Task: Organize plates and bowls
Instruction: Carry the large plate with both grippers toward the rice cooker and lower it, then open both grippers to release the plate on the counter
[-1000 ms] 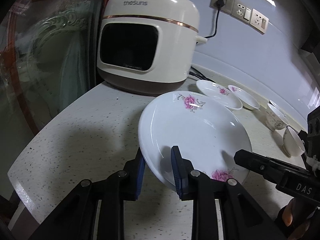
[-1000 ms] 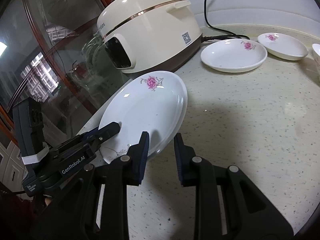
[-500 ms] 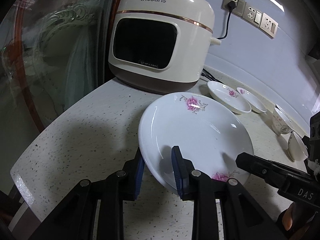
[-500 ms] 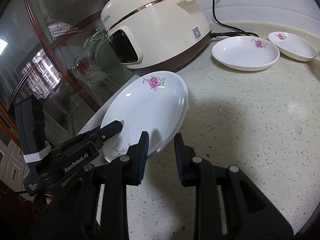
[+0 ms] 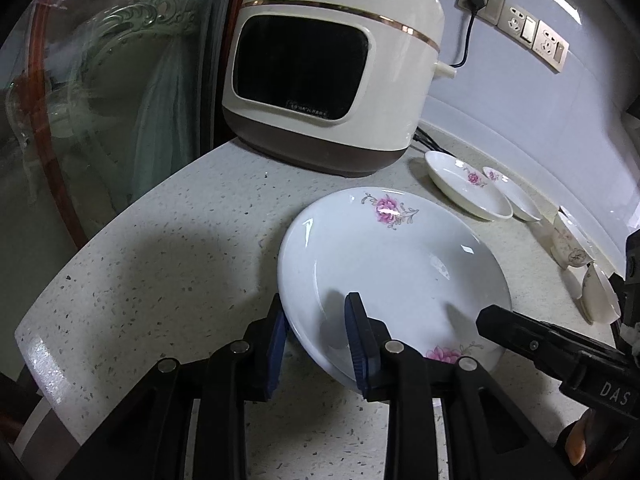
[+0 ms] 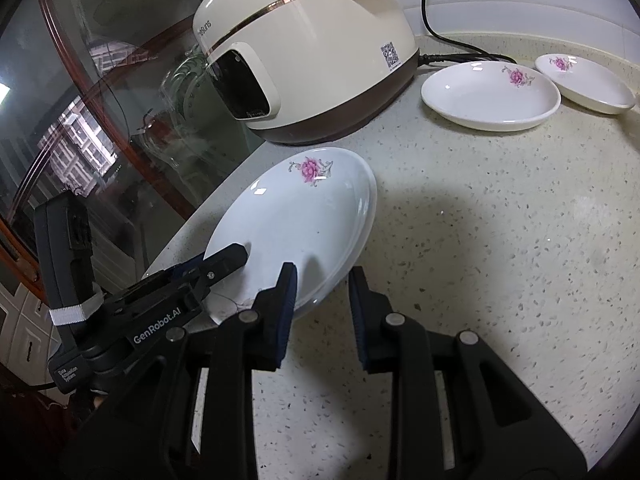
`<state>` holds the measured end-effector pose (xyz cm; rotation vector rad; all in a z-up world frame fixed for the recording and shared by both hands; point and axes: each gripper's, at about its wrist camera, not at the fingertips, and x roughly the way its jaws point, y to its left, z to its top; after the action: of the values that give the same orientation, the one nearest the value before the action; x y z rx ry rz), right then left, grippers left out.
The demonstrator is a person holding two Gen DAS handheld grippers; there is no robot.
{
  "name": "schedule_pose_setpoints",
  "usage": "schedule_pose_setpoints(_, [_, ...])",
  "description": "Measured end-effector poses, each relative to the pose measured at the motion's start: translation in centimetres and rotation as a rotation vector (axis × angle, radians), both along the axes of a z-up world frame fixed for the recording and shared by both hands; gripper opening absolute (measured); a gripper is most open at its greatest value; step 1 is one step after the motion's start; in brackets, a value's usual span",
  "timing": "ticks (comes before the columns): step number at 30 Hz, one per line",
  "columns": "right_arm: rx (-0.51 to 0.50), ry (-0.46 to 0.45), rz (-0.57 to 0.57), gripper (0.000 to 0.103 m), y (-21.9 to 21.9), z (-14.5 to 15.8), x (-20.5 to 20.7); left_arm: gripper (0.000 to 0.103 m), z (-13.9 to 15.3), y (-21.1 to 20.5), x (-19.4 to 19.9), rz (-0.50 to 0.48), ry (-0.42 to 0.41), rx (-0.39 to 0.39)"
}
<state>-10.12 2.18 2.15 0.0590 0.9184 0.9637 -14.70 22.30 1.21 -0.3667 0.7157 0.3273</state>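
A large white plate (image 5: 392, 264) with pink flowers is held tilted just over the speckled counter (image 5: 160, 264), in front of the rice cooker. My left gripper (image 5: 315, 304) grips its near-left rim, one pad inside the dish and one outside. Its jaws are opening slightly, with the rim still between them. My right gripper (image 6: 323, 274) is shut on the near-right rim of the same plate (image 6: 296, 224). Each gripper's finger shows in the other's view, lying over the plate.
A cream rice cooker (image 5: 332, 72) stands at the back with its cable plugged into the wall. Two small flowered plates (image 6: 490, 94) (image 6: 584, 82) lie to its right, and small bowls (image 5: 572, 240) further right. A glass cabinet door (image 5: 100, 100) borders the counter's curved left edge.
The plate keeps its place between both grippers. The cooker and the small plates have drifted to the right in both views, so both hands have turned a little with the plate.
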Motion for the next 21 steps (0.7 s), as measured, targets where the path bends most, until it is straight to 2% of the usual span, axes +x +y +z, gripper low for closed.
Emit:
schedule_pose_setpoints(3, [-0.001, 0.003, 0.008, 0.038, 0.2, 0.0, -0.1, 0.036, 0.2, -0.3, 0.0, 0.001, -0.001, 0.022])
schedule_pose_setpoints(5, [0.0, 0.001, 0.008, 0.039, 0.2, 0.0, -0.1, 0.055, 0.3, -0.6, 0.1, 0.008, 0.003, 0.042])
schedule_pose_setpoints(8, [0.004, 0.017, -0.002, 0.051, 0.1, -0.1, 0.0, 0.075, 0.6, -0.4, -0.2, 0.029, -0.007, 0.04])
schedule_pose_setpoints(12, [0.104, -0.033, -0.097, 0.069, -2.2, 0.8, -0.1, 0.084, 1.8, 0.3, -1.5, 0.147, -0.057, 0.071])
schedule_pose_setpoints(14, [0.149, -0.035, -0.165, 0.071, -3.6, 1.0, 0.2, 0.084, 2.8, 0.3, -2.0, 0.154, -0.107, 0.057])
schedule_pose_setpoints(17, [0.19, -0.017, -0.277, 0.071, -5.4, 1.0, 1.0, 0.085, 4.7, -0.9, -2.0, 0.097, -0.168, 0.048])
schedule_pose_setpoints(21, [0.229, 0.024, -0.434, 0.071, -8.4, 0.6, 2.4, 0.086, 6.4, -4.5, 0.7, -0.07, -0.181, 0.049])
